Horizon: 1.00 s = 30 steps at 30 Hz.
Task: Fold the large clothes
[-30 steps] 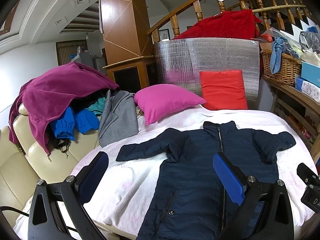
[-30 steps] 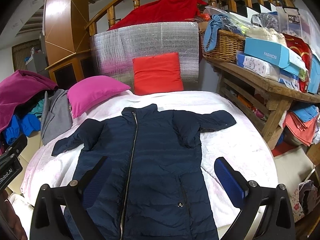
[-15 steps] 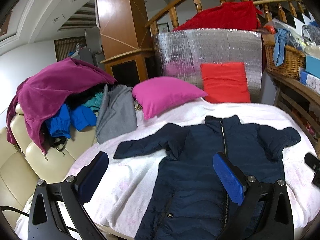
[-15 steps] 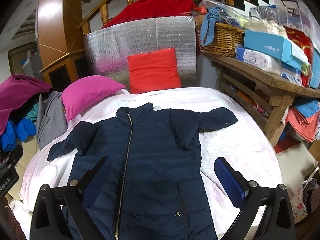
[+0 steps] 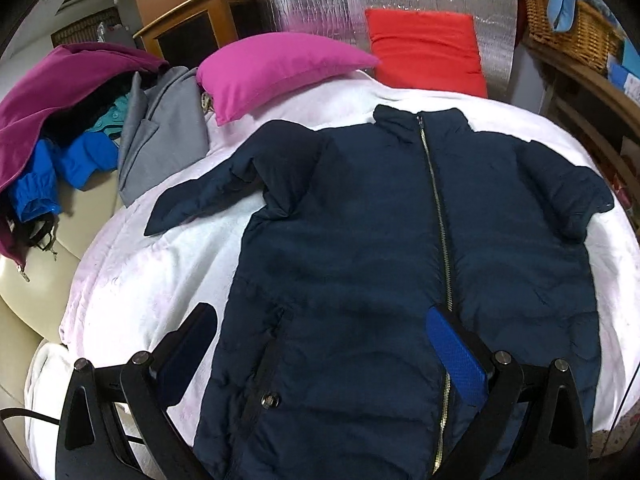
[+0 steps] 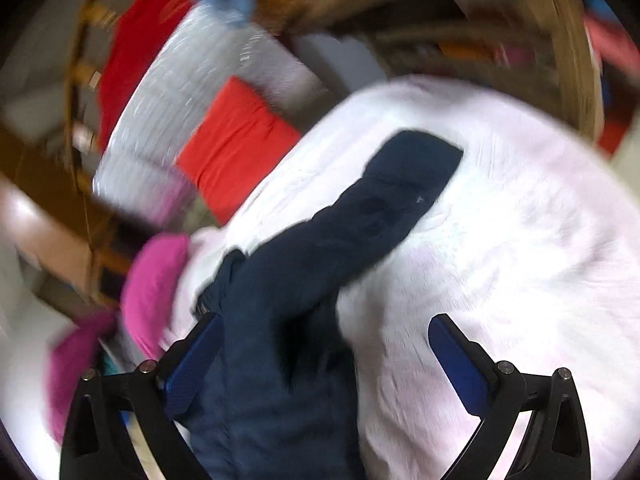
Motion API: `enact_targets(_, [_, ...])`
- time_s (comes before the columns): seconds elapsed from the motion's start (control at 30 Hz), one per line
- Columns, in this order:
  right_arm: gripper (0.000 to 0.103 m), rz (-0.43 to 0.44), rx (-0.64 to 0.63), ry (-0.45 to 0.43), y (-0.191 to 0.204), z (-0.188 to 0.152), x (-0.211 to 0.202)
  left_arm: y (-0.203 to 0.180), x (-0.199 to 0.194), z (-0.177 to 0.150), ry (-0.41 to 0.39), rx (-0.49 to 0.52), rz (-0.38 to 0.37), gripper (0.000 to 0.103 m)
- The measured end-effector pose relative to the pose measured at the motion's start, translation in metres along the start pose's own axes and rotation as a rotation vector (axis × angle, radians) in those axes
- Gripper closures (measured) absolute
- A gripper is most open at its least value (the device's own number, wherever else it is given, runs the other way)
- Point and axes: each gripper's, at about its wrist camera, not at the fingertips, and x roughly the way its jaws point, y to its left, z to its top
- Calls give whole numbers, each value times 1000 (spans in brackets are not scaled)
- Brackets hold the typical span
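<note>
The navy jacket (image 5: pixel 400 264) lies flat and zipped on the white blanket (image 5: pixel 152 280). The left gripper (image 5: pixel 320 352) hangs wide above its lower front. The right gripper (image 6: pixel 324 360), also wide, holds nothing, tilted over a sleeve (image 6: pixel 384 204).

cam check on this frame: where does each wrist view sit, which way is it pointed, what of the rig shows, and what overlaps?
Left wrist: low over the near hem, facing along the navy jacket toward the pillows; open left gripper shows.
Right wrist: rolled and motion-blurred, over the jacket's right sleeve and the white blanket; open right gripper shows.
Shared: jacket, blanket, red cushion, pink pillow.
</note>
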Motion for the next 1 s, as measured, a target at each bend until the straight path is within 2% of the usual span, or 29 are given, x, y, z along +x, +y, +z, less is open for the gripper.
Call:
enact_targets(0.07, [0, 52, 135, 26, -31, 17, 27, -4, 8, 3, 4, 10, 12, 0])
enact_targets(0.13, [0, 80, 205, 36, -49, 25, 46, -5, 13, 4, 6, 21, 21, 0])
enact_targets(0.33, [6, 55, 346, 33, -75, 44, 104, -8, 29, 8, 19, 40, 43, 0])
enact_targets(0.4, [15, 31, 357, 30, -76, 45, 117, -8, 32, 9, 24, 38, 44, 0])
enact_targets(0.43, [18, 17, 345, 17, -73, 47, 121, -8, 34, 9, 25, 37, 46, 0])
enact_targets(0.5, [46, -13, 319, 13, -67, 50, 130, -9, 39, 12, 30, 35, 47, 0])
enact_targets(0.6, [74, -20, 308, 41, -63, 50, 143, -6, 39, 13, 29, 27, 43, 0])
enact_targets(0.8, [79, 53, 97, -52, 3, 37, 109, 12, 29, 13, 0, -5, 38, 0])
enact_targets(1.0, [79, 131, -137, -20, 106, -10, 93, 39, 14, 7, -33, -49, 16, 0])
